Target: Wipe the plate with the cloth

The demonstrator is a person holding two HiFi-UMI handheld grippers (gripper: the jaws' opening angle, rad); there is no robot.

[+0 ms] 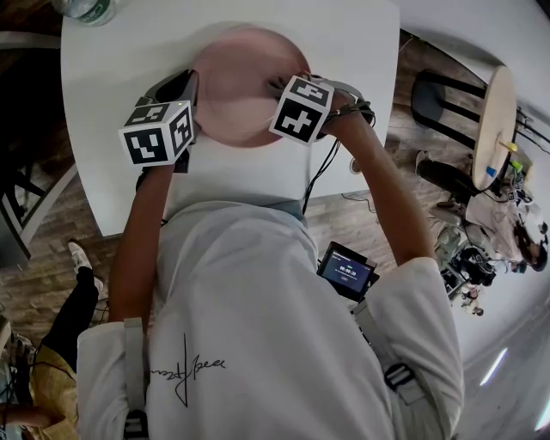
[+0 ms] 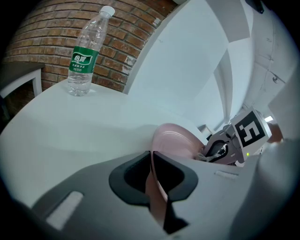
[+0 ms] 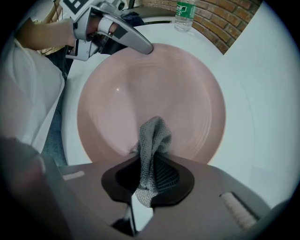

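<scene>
Pink and round, the plate (image 1: 245, 82) sits over the white table (image 1: 103, 94) in the head view, its outline blurred. The left gripper (image 1: 192, 90) reaches its left edge and the right gripper (image 1: 284, 88) comes in over its right side, the two marker cubes on the near side of the plate. A water bottle (image 1: 86, 9) stands at the table's far left corner.

In the left gripper view, the jaws are closed onto the plate's rim, which runs edge-on between them, and the rest of the plate spreads away to the far right. The right gripper shows just beyond the plate. The bottle stands upright, well apart at far left, before a brick wall (image 2: 42, 33).

In the right gripper view, the jaws pinch a grey mesh cloth (image 3: 154, 136). Its bunched free end sticks out past them and rests on the near part of the plate's face. The left gripper's jaws grip the rim at the far left.
</scene>
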